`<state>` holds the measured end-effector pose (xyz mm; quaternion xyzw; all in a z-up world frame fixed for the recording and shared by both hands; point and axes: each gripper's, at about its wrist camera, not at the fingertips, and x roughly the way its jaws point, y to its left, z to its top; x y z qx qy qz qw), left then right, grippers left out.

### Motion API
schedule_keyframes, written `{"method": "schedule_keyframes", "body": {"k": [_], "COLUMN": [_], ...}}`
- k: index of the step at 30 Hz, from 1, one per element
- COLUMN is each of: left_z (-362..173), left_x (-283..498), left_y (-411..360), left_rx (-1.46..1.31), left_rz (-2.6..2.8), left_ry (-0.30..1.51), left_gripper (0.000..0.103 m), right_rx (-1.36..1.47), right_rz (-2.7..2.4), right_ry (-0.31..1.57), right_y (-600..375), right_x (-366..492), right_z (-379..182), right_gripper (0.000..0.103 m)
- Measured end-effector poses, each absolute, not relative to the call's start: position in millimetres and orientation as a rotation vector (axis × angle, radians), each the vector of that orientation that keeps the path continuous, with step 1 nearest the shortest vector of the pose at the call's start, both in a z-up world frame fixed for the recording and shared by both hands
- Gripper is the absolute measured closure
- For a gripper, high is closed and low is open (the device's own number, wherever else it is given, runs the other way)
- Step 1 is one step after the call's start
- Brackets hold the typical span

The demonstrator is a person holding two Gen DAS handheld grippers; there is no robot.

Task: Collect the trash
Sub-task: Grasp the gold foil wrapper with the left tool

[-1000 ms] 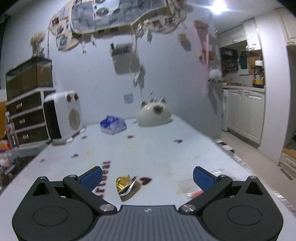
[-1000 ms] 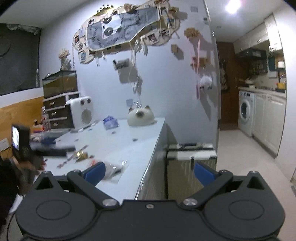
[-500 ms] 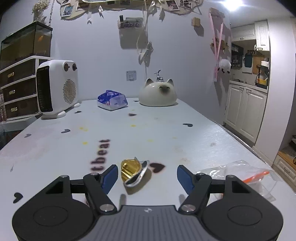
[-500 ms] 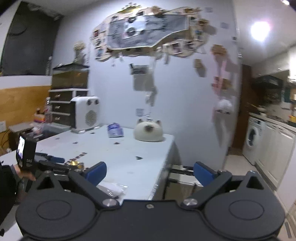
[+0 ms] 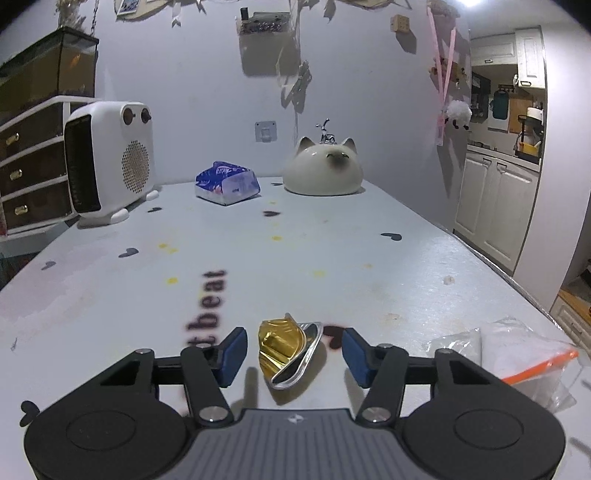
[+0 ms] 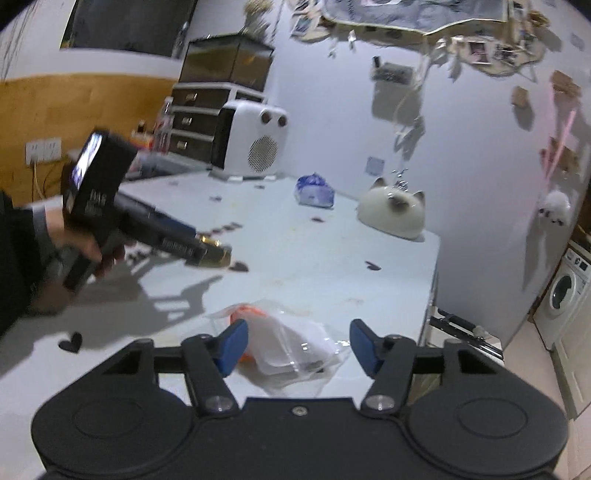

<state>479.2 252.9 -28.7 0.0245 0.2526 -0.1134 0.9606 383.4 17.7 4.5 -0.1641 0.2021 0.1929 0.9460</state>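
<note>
The left gripper [image 5: 290, 349] brackets the crumpled gold foil cup [image 5: 286, 349] on the table [image 5: 332, 251]; its jaws have just been closing, pads not yet touching. The right gripper [image 6: 299, 345], likewise closing, straddles the clear plastic bag [image 6: 291, 345] without contact, ready to pinch.

Pale wall [image 5: 207, 92] hung with photos, white table [image 5: 295, 258], drawer unit [image 5: 26, 173] under a glass tank [image 5: 48, 66], white kitchen cabinets [image 5: 495, 206], washing machine [image 6: 561, 295], ceiling light [image 5: 471, 3]
</note>
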Motion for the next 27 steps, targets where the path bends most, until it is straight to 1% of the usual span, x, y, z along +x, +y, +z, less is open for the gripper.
{"method": "schedule_keyframes", "body": {"k": [2,3,5,6,7,8,9,11,12,18,20,21,27], "left_z": [-28.7,-28.8,-28.7,-28.6,-28.8,-28.7,-28.6,-28.5,-28.4,-28.0,-28.0,-28.6,-28.6], "left_x": [479.9,479.6,478.7,478.2,478.2,477.9,477.6,476.9,476.3,466.2,459.1,456.1,427.8], "left_y": [253.8,253.4,252.3,251.7,251.1,250.5,250.2,249.7,249.4,247.8,247.4,247.1,240.6], "left_rx": [0.046,0.048,0.056,0.060,0.064,0.067,0.070,0.074,0.077,0.084,0.071,0.062,0.064], "left_rz": [-0.240,-0.240,-0.240,-0.240,-0.239,-0.238,-0.235,-0.238,-0.241,-0.261,-0.273,-0.275,-0.292], "left_ry": [0.513,0.514,0.511,0.509,0.509,0.509,0.508,0.508,0.508,0.509,0.512,0.525,0.532], "left_gripper": [0.051,0.054,0.061,0.066,0.071,0.074,0.075,0.075,0.075,0.076,0.097,0.103,0.103], "right_rx": [-0.363,-0.370,-0.381,-0.394,-0.413,-0.419,-0.415,-0.397,-0.391,-0.347,-0.332,-0.321,-0.279], "right_rz": [0.388,0.386,0.377,0.372,0.368,0.367,0.371,0.378,0.374,0.366,0.365,0.367,0.385], "right_ry": [0.417,0.418,0.426,0.432,0.437,0.442,0.449,0.459,0.460,0.463,0.462,0.460,0.448], "right_y": [24.2,26.0,29.4,30.6,32.4,32.6,32.3,30.5,29.0,17.7,13.7,11.4,2.8], "right_x": [387.6,388.6,393.1,396.1,397.1,397.3,397.6,397.1,394.6,373.2,362.3,357.6,323.4], "right_z": [-2.1,-4.8,-9.3,-11.1,-13.6,-15.3,-16.1,-16.3,-15.9,-12.9,-11.3,-9.6,-4.5], "right_gripper": [0.048,0.050,0.058,0.060,0.065,0.072,0.075,0.088,0.092,0.095,0.096,0.096,0.097]}}
